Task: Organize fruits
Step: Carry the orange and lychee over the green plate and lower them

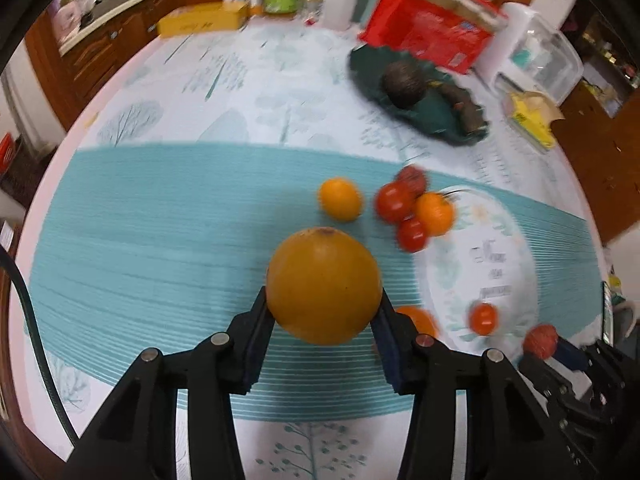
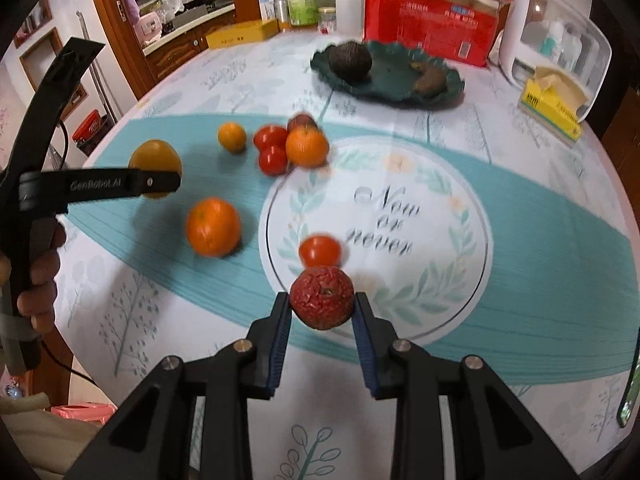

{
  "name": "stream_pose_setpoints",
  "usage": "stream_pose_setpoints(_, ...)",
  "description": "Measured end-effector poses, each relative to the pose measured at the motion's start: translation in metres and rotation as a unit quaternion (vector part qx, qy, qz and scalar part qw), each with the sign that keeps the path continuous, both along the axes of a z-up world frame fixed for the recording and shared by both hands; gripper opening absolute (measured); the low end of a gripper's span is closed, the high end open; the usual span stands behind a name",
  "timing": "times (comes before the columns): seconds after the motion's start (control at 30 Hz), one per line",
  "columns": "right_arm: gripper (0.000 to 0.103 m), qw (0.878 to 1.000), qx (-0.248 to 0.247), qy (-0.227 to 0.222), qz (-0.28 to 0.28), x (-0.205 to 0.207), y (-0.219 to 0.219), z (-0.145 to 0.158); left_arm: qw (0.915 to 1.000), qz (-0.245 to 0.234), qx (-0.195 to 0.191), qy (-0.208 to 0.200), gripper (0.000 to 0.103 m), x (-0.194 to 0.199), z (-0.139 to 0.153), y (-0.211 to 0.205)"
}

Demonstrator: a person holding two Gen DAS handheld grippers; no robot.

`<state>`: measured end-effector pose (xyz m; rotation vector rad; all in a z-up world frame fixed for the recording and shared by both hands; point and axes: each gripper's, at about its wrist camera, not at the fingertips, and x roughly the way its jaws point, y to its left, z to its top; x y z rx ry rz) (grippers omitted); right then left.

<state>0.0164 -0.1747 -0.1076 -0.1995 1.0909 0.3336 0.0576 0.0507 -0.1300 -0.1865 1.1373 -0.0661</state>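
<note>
In the left wrist view my left gripper [image 1: 324, 295] is shut on a large yellow-orange fruit [image 1: 324, 276], held above the teal band of the tablecloth. The right wrist view shows my right gripper [image 2: 322, 301] shut on a wrinkled dark-red fruit [image 2: 322, 296], over the round printed motif. On the cloth lie a small orange [image 2: 231, 136], an orange [image 2: 213, 226], a single tomato [image 2: 319, 251], and a cluster of tomatoes [image 2: 272, 148] beside another orange [image 2: 306, 146]. Farther back, a dark green plate [image 2: 394, 84] carries a dark round fruit [image 2: 350, 61] and a brown piece [image 2: 430, 78].
Along the table's far edge stand a red box [image 2: 424, 20], a yellow box [image 2: 242, 36], bottles [image 2: 302, 2] and a white lidded container [image 2: 560, 40] with a yellow carton [image 2: 552, 108] in front of it. A person's hand [image 2: 42, 276] grips the left tool at the left edge.
</note>
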Motion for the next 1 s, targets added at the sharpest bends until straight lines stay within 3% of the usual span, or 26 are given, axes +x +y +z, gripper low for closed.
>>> stream_pose_setpoints(0.2, 0.031, 0.999, 0.019, -0.039, -0.007, 0.02, 0.007, 0.054, 0.9965, -0.064, -0.023, -0.047, 0.046, 0.016, 0.069, -0.024)
stream_pose_setpoints(0.33, 0.031, 0.996, 0.031, -0.077, -0.016, 0.046, 0.006, 0.109, 0.9905, -0.104, -0.021, -0.088, 0.046, 0.038, 0.125, -0.039)
stream_pose_setpoints(0.5, 0.031, 0.993, 0.044, -0.105, -0.037, 0.088, -0.002, 0.17, 0.9813, -0.137, 0.002, -0.136, 0.046, 0.08, 0.193, -0.056)
stream_pose_setpoints(0.67, 0.031, 0.987, 0.047, -0.137, -0.064, 0.144, -0.011, 0.224, 0.9762, -0.143, 0.017, -0.162, 0.046, 0.13, 0.237, -0.067)
stream_pose_setpoints(0.83, 0.031, 0.985, 0.048, -0.141, -0.084, 0.205, -0.018, 0.242, 0.9776, -0.138, 0.024, -0.157, 0.046, 0.177, 0.238, -0.075)
stream_pose_setpoints(1.0, 0.031, 0.989, 0.032, -0.112, -0.091, 0.254, -0.018, 0.212, 0.9833, -0.133, 0.028, -0.121, 0.046, 0.225, 0.193, -0.085)
